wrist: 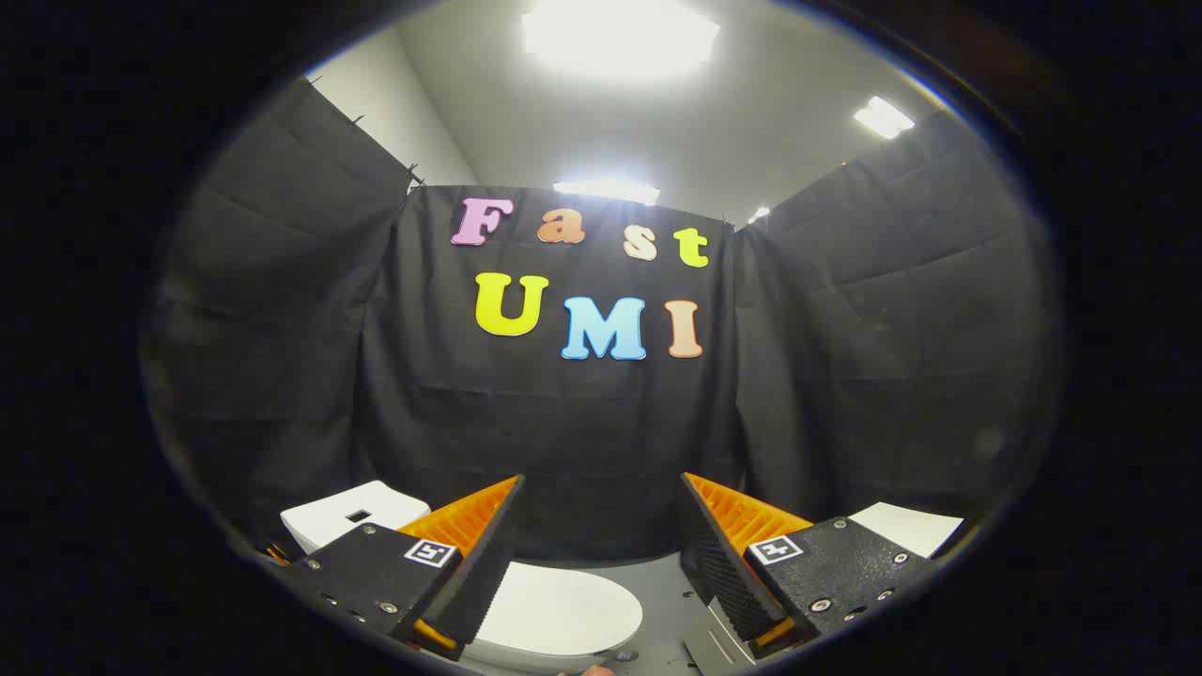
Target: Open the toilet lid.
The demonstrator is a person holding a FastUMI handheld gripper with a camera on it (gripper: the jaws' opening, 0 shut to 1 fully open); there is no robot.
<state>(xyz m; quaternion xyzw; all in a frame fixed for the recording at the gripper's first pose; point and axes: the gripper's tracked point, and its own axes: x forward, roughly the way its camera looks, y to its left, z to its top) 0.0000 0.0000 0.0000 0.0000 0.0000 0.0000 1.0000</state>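
A small white toilet stands low ahead of me, its oval lid (554, 610) lying flat and closed, partly behind my left finger. Its white tank (352, 514) rises behind the left finger. My gripper (601, 498) hovers above the toilet, tilted up toward the black cloth wall. The two orange-and-black fingers (470, 526) stand wide apart with nothing between them. They touch nothing.
A grey floor surface (662, 591) lies around the toilet. A white flat object (906, 528) sits beyond the right finger. A grey metal piece (716, 643) lies at the base of the right finger. Black cloth walls close the booth on three sides.
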